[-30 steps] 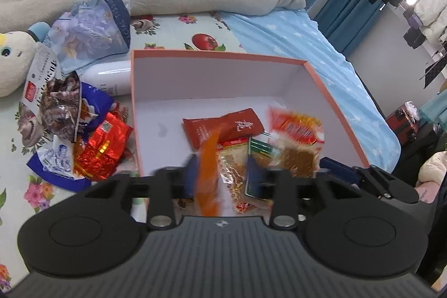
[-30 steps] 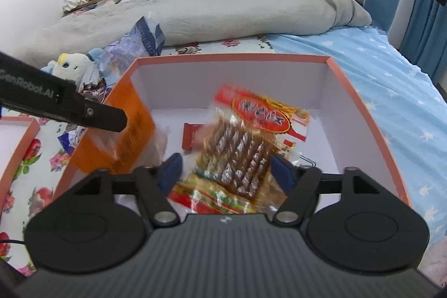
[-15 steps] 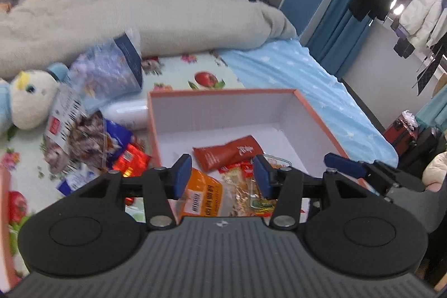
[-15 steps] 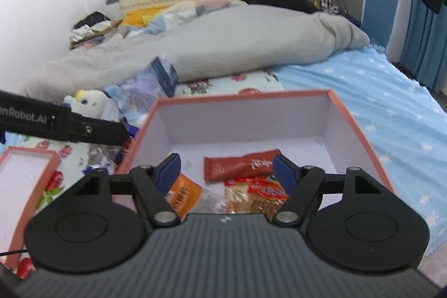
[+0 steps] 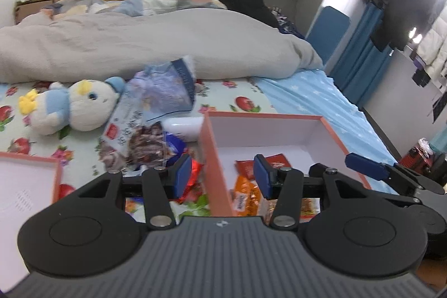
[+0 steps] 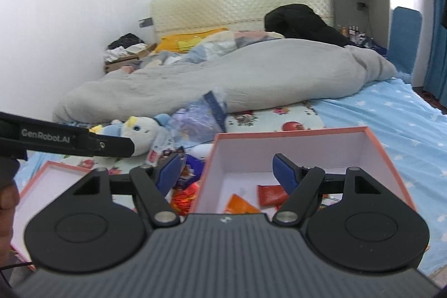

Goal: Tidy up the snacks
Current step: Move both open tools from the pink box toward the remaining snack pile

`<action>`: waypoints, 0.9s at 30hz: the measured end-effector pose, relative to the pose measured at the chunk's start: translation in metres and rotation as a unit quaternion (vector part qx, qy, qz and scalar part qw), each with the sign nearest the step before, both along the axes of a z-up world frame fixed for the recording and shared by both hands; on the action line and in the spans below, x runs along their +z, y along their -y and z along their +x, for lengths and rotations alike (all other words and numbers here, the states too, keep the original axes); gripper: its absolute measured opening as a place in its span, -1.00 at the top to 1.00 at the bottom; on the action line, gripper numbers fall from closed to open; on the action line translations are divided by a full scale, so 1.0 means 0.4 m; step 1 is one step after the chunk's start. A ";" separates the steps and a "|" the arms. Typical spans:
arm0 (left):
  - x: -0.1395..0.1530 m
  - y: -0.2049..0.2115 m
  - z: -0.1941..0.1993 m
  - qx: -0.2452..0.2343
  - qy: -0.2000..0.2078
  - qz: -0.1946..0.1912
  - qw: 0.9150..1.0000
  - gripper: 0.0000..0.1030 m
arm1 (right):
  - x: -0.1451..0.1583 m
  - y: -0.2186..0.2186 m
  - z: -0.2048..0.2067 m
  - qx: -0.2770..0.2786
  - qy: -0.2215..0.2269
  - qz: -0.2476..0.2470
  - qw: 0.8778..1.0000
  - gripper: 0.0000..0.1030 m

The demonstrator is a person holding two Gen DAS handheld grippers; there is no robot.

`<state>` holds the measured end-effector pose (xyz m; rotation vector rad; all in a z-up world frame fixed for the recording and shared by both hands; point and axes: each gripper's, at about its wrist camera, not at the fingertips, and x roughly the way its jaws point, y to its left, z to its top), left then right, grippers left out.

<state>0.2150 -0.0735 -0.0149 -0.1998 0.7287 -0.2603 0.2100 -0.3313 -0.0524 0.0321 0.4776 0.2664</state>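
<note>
An orange-edged white box (image 5: 279, 130) (image 6: 307, 147) sits on the bed. In it lie a red packet (image 5: 248, 165) (image 6: 269, 193), an orange packet (image 5: 243, 194) (image 6: 237, 204) and clear-wrapped snacks (image 5: 308, 204). Left of the box lies a pile of loose snack bags (image 5: 148, 141) (image 6: 190, 175) with a red foil pack (image 5: 194, 186) (image 6: 184, 197). My left gripper (image 5: 222, 176) is open and empty, raised over the box's left wall. My right gripper (image 6: 227, 172) is open and empty, above the box's near left part.
A second box part (image 5: 30, 172) (image 6: 53, 175) lies at the left. A plush duck (image 5: 75, 108) (image 6: 139, 130), a pale blue bag (image 5: 164, 91) (image 6: 198, 122) and a white bottle (image 5: 184, 126) lie behind the pile. A grey duvet (image 5: 156, 43) covers the far bed.
Both grippers let go of their snack packets into the box, then rose and drew back. The left one also shifted left, over the box's left wall.
</note>
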 end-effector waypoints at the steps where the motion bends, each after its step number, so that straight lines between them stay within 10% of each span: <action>1: 0.001 -0.015 -0.008 0.005 -0.001 0.002 1.000 -0.06 | 0.003 -0.010 -0.005 0.004 0.001 0.001 1.000 -0.44; 27: -0.160 -0.311 -0.086 0.047 -0.017 -0.063 0.997 -0.07 | -0.093 -0.294 -0.083 0.006 -0.027 -0.044 0.999 -0.44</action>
